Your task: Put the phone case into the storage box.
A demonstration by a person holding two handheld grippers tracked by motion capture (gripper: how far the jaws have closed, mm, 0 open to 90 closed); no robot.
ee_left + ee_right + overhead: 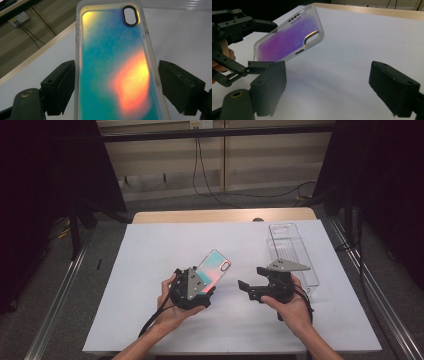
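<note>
A translucent phone case [215,267] with an iridescent blue-orange back and an oval camera cutout is held tilted above the white sheet. My left gripper [204,282] is shut on its lower part, one jaw on each long edge. In the left gripper view the phone case [112,70] runs up between the two jaws of the left gripper [116,87]. My right gripper [251,279] hovers a little to the right of the case, jaws open and turned toward it. In the right gripper view the right gripper [327,92] has nothing between its jaws, and the phone case [289,40] looks purple.
A clear plastic box [292,252] lies at the right side of the white sheet [150,250], just behind my right hand. The sheet covers a wooden table [200,215]. Cables trail on the floor behind, and dark curtains hang on both sides.
</note>
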